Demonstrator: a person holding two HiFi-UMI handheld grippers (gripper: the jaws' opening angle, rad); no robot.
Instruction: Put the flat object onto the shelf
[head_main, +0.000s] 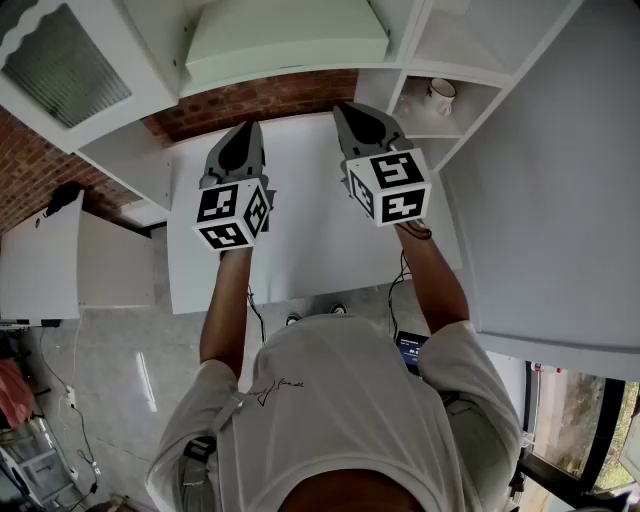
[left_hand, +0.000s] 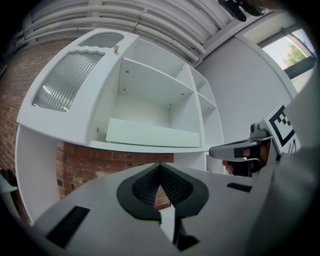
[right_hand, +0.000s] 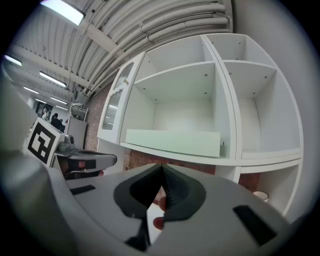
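Note:
The flat object (head_main: 285, 40) is a pale green board lying on the white shelf (head_main: 300, 76) in its wide middle compartment. It also shows in the left gripper view (left_hand: 152, 134) and in the right gripper view (right_hand: 172, 141), resting flat on the shelf board (right_hand: 190, 159). My left gripper (head_main: 245, 130) hangs below and in front of the shelf, shut with nothing in it (left_hand: 160, 169). Level with it on the right, my right gripper (head_main: 352, 108) is also shut and empty (right_hand: 161, 172). Neither touches the board.
A ribbed glass door (left_hand: 70, 75) closes the cabinet's left section. A white mug (head_main: 441, 95) stands in the lower right compartment. Brick wall (head_main: 260, 100) shows under the shelf, above a white counter (head_main: 300, 240). A tall white panel (head_main: 560, 200) rises at the right.

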